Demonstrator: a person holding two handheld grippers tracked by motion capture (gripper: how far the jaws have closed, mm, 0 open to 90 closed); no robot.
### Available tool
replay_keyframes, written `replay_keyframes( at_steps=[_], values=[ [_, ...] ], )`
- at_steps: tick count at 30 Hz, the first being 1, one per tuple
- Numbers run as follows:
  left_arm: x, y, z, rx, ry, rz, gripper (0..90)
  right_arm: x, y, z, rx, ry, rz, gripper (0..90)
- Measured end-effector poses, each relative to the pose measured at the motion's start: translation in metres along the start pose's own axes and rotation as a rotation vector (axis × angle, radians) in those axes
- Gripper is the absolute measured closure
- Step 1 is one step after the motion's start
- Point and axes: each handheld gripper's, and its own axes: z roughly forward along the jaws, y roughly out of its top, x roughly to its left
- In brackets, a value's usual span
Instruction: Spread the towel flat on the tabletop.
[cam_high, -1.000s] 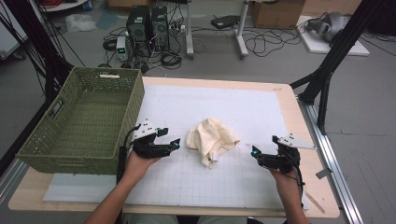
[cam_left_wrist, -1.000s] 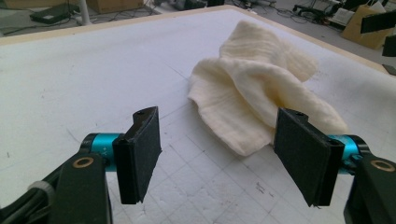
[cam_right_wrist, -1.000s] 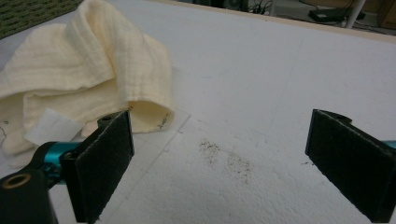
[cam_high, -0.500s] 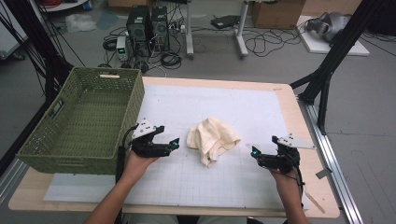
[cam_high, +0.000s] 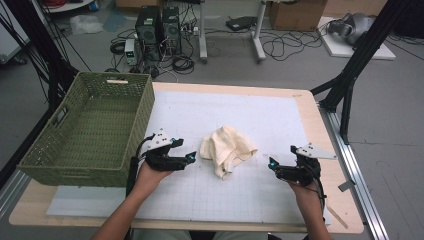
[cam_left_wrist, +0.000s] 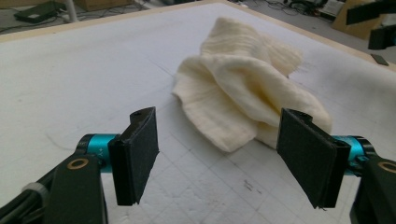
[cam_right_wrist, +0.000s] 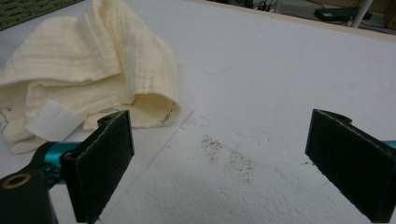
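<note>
Cloth (cam_high: 227, 149), one cream crumpled piece, sits mid-table on the white gridded mat (cam_high: 250, 190), between the two grippers and touching neither. From the high view you also get the one green wicker basket (cam_high: 90, 130) at the table's left edge, right beside the left gripper (cam_high: 189, 159). Left gripper's jaws stand wide with nothing between them, and they've just been closing a little. Right gripper (cam_high: 272, 164) gapes wide too, nothing held. Right gripper view shows a small white tag (cam_right_wrist: 53, 120) on the cloth, too tiny to spot from above; its print can't be read.
</note>
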Motion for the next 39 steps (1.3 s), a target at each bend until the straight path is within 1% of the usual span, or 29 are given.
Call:
replay_keyframes(
  at_steps=[2, 5, 8, 9, 11, 14, 17, 19, 21, 22, 23, 25, 26, 27, 28, 29, 30, 32, 33, 34, 36, 37, 38, 39],
  values=[
    [-0.005, 0.000, 0.002, 0.007, -0.017, 0.009, 30.9, 0.000, 0.000, 0.000, 0.002, 0.005, -0.001, 7.1],
    [-0.013, 0.002, 0.007, 0.002, -0.038, 0.023, 31.4, 0.001, -0.001, -0.001, 0.004, 0.011, 0.002, 7.1],
    [-0.021, 0.003, 0.013, 0.017, -0.063, 0.047, 31.4, 0.001, -0.001, -0.001, 0.004, 0.014, 0.002, 7.1],
    [-0.021, 0.003, 0.013, 0.017, -0.063, 0.047, 31.4, 0.000, -0.001, -0.002, 0.004, 0.015, 0.007, 7.1],
    [-0.026, 0.004, 0.020, 0.034, -0.087, 0.065, 31.4, 0.000, -0.001, -0.002, -0.002, 0.015, 0.008, 7.2],
    [-0.029, 0.004, 0.024, 0.043, -0.101, 0.072, 34.8, 0.000, -0.001, -0.002, 0.001, 0.016, 0.010, 7.1],
    [-0.035, 0.006, 0.030, 0.050, -0.124, 0.079, 34.8, 0.001, -0.001, -0.002, 0.002, 0.018, 0.010, 7.2],
    [-0.042, 0.008, 0.037, 0.058, -0.147, 0.095, 34.9, 0.001, -0.001, -0.002, 0.005, 0.021, 0.009, 7.1],
    [-0.047, 0.009, 0.045, 0.073, -0.154, 0.115, 35.7, 0.001, -0.001, -0.001, 0.005, 0.021, 0.008, 7.1],
    [-0.049, 0.009, 0.049, 0.091, -0.154, 0.126, 37.6, 0.002, -0.001, -0.001, 0.007, 0.022, 0.011, 7.1],
    [-0.052, 0.009, 0.056, 0.129, -0.132, 0.137, 40.6, 0.002, -0.001, -0.001, 0.005, 0.021, 0.008, 7.1],
    [-0.055, 0.008, 0.062, 0.167, -0.111, 0.153, 51.8, 0.002, -0.001, -0.002, 0.005, 0.023, 0.010, 7.1],
    [-0.056, 0.008, 0.065, 0.177, -0.105, 0.160, 60.7, 0.002, -0.001, -0.002, 0.006, 0.026, 0.011, 7.2],
    [-0.057, 0.008, 0.065, 0.177, -0.103, 0.175, 68.5, 0.002, -0.001, -0.002, 0.008, 0.029, 0.014, 7.2],
    [-0.057, 0.009, 0.065, 0.165, -0.107, 0.181, 76.8, 0.002, -0.001, -0.002, 0.007, 0.029, 0.006, 7.2],
    [-0.057, 0.009, 0.064, 0.150, -0.116, 0.173, 79.9, 0.002, -0.001, -0.002, 0.009, 0.031, 0.007, 7.2],
    [-0.056, 0.010, 0.062, 0.144, -0.122, 0.174, 82.1, 0.002, -0.001, -0.001, 0.008, 0.034, 0.006, 7.2],
    [-0.054, 0.013, 0.057, 0.106, -0.142, 0.149, 83.1, 0.002, -0.001, 0.000, 0.017, 0.037, 0.008, 7.2],
    [-0.052, 0.015, 0.054, 0.075, -0.164, 0.116, 83.2, 0.003, -0.002, 0.001, 0.020, 0.039, 0.000, 7.2],
    [-0.052, 0.015, 0.054, 0.075, -0.164, 0.116, 83.2, 0.003, -0.002, 0.001, 0.020, 0.039, 0.000, 7.2],
    [-0.048, 0.022, 0.047, 0.031, -0.178, 0.082, 83.2, 0.008, -0.001, 0.006, 0.038, 0.057, -0.033, 7.3],
    [-0.046, 0.024, 0.045, 0.016, -0.173, 0.069, 83.2, 0.009, 0.000, 0.007, 0.042, 0.066, -0.031, 7.3],
    [-0.044, 0.026, 0.044, 0.010, -0.170, 0.066, 83.2, 0.012, 0.000, 0.010, 0.042, 0.085, -0.032, 7.5],
    [-0.044, 0.026, 0.044, 0.010, -0.170, 0.066, 83.2, 0.012, 0.000, 0.010, 0.042, 0.085, -0.032, 7.5]
  ],
)
